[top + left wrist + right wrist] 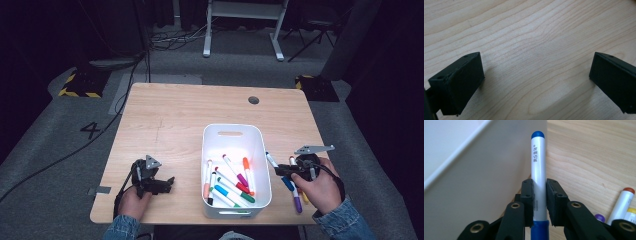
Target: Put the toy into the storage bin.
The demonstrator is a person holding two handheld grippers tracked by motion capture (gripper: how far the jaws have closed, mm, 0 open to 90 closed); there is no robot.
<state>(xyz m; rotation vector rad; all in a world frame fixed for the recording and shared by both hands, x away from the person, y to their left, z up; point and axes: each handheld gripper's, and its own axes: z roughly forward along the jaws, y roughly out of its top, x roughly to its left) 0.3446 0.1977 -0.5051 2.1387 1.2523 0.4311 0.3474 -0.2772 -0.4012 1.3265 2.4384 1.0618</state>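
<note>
My right gripper (281, 171) (539, 182) is shut on a white marker with blue ends (271, 160) (538, 162), gripped across its barrel. It hovers just right of the white bin (234, 131) (474, 185), whose outer wall stands close at the left in the right gripper view. Several coloured markers (231, 181) lie inside the bin. My left gripper (169, 183) (536, 82) rests low over bare wood left of the bin, jaws wide open with nothing between them.
More loose markers lie on the wooden table (170, 115) right of the bin under my right hand: a purple one (297, 204) (599, 217), a yellow one (631, 214) and a red-capped one (624, 202). A round cable hole (253, 100) sits at the far right.
</note>
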